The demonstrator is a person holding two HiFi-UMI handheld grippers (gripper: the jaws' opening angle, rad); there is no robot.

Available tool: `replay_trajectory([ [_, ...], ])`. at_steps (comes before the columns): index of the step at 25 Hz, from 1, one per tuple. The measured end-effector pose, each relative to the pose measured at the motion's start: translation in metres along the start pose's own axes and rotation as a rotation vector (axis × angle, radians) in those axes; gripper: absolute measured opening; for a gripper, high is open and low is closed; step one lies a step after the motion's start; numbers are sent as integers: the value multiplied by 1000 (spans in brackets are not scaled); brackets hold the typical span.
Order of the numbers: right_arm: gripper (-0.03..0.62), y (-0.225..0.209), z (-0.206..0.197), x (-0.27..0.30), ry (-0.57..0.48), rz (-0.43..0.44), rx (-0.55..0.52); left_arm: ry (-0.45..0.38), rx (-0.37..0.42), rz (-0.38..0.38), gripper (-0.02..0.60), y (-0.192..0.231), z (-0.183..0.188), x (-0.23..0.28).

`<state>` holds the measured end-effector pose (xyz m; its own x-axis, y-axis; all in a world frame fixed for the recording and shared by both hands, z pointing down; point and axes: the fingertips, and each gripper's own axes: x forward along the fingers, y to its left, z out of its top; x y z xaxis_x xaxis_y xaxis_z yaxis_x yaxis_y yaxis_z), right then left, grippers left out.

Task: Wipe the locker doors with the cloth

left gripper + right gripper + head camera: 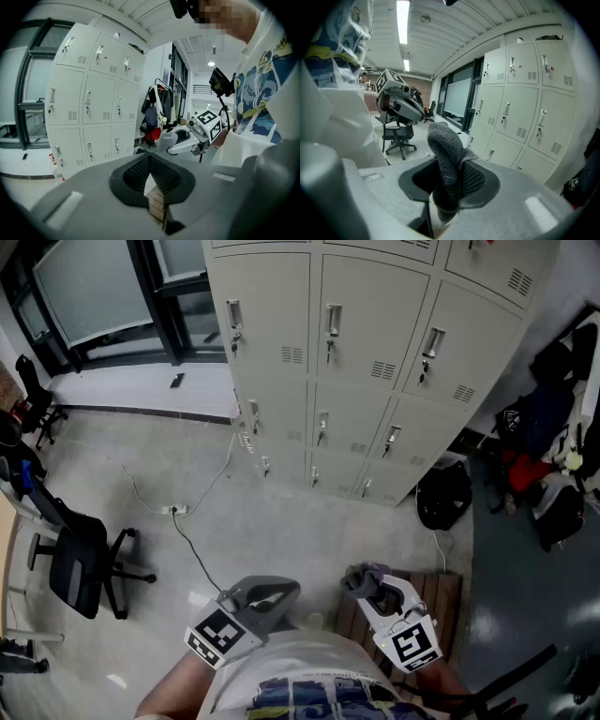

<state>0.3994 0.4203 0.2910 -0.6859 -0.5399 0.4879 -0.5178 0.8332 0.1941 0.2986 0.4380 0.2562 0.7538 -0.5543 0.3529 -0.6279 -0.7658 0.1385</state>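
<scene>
While I stand back from the doors: the task looks barely begun. The cloth is in hand, and I judge all the wiping is yet to do.
Right claw [447, 187]: clenched on the cloth, held low and close to my body.
Cloth [445, 164]: a gray, nubbly wad pinched between the jaws. Its bunched end rises past the tips and folds over toward the lockers.
Left claw [150, 178]: jaws together on nothing, only a sliver of gap behind the tips. It sits just beside the right claw at about the same height.
Wooden slats [441, 601]: on the floor under and just behind my right claw. Neither claw touches them.
Floor [281, 531]: a bare gray stretch lies between me and the lockers, with a cable [187, 540] trailing across it to my left.
Lockers [366, 324]: well apart from the cloth, with every door in view closed. Nothing touches them.
Done: the cloth is gripped and I face the doors.
Left: close the gap, press the cloth flat to a door and work across each one. From here I cannot tell whether any panel is clean or dirty.
</scene>
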Motion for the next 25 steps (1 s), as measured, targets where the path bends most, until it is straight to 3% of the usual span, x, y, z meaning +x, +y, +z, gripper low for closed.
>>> replay_trajectory([
  [7,112,2,10,27,-3,9,-18,-13,5,17,3,26,-3,-11],
  [14,112,8,36,86,12,9,-12,-35,-12,-1,3,83,-5,-38],
  [25,114,-6,87,226,170,-62,-155,-43,6,-106,3,193,-9,-98],
])
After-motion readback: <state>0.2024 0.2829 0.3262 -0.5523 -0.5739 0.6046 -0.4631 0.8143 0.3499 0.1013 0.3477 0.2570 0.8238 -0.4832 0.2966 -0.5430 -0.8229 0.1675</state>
